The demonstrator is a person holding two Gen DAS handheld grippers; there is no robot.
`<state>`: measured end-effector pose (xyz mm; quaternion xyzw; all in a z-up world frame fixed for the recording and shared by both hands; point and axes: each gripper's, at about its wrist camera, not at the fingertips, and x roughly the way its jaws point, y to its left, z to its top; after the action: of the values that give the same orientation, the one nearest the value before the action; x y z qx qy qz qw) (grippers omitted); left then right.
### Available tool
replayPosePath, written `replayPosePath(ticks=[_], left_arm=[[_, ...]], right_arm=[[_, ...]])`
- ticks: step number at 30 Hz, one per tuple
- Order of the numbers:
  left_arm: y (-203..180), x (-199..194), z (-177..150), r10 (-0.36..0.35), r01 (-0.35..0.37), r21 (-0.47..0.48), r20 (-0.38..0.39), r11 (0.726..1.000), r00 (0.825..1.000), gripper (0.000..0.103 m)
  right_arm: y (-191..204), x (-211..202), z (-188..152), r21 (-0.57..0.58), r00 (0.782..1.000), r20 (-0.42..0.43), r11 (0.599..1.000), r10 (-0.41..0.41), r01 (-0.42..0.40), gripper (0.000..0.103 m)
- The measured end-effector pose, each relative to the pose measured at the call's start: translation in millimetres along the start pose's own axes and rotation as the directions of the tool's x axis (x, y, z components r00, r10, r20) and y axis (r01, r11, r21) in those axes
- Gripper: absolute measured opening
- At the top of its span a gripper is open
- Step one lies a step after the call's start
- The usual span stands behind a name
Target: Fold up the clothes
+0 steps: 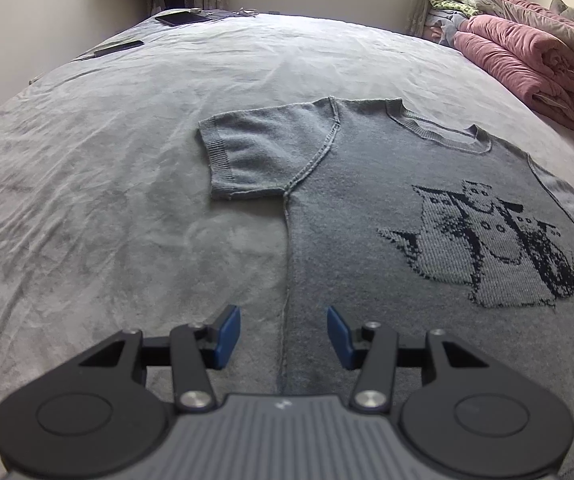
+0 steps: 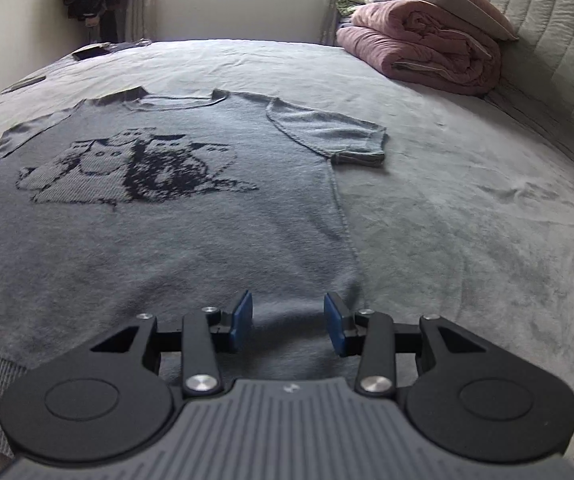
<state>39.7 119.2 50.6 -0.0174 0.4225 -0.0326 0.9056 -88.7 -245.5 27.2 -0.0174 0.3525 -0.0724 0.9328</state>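
Knit: grey short-sleeved sweater [image 1: 367, 216], soft and loose-stitched; expect it to drape, stretch and sag when you lift it, not slide stiffly.
Position: it lies flat, front up, on the grey bedspread [image 1: 87, 160], collar away from you, hem nearest you, both sleeves spread out.
Motif: dark and pale knitted figure [image 2: 127, 168] on the chest; no words in it that can be read.
Left gripper [image 1: 283, 336]: jaws partly apart, nothing between the blue pads, poised over the sweater's side seam near the hem.
Right gripper [image 2: 287, 320]: jaws partly apart, empty, over the body just inside the opposite side edge.
Hold: take the ribbed hem or a sleeve cuff, where the knit is firmer; pinch only the sweater, since the bedspread is soft too.
Labels: no brand, tag or writing legible on garment or grippers.
Nearby: pink quilt [image 2: 427, 52], rolled, well apart from the sweater.
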Motion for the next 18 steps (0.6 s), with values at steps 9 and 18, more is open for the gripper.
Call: replayPosePath(ticks=[9,18], left_arm=[[15.6,-6.0,-0.5,0.011,-0.011,-0.034,-0.006,0.999,1.000,0.049],[21.0,-10.8,3.7,-0.009,0.009,-0.071,0.003,0.997,1.000,0.049]], right_arm=[[17.6,-9.2,-14.7,0.018,1.000,-0.025,1.000,0.018,-0.018,0.047],[113.9,-22.6,-14.4,-0.154,0.982,0.014,0.971,0.189,-0.185,0.047]])
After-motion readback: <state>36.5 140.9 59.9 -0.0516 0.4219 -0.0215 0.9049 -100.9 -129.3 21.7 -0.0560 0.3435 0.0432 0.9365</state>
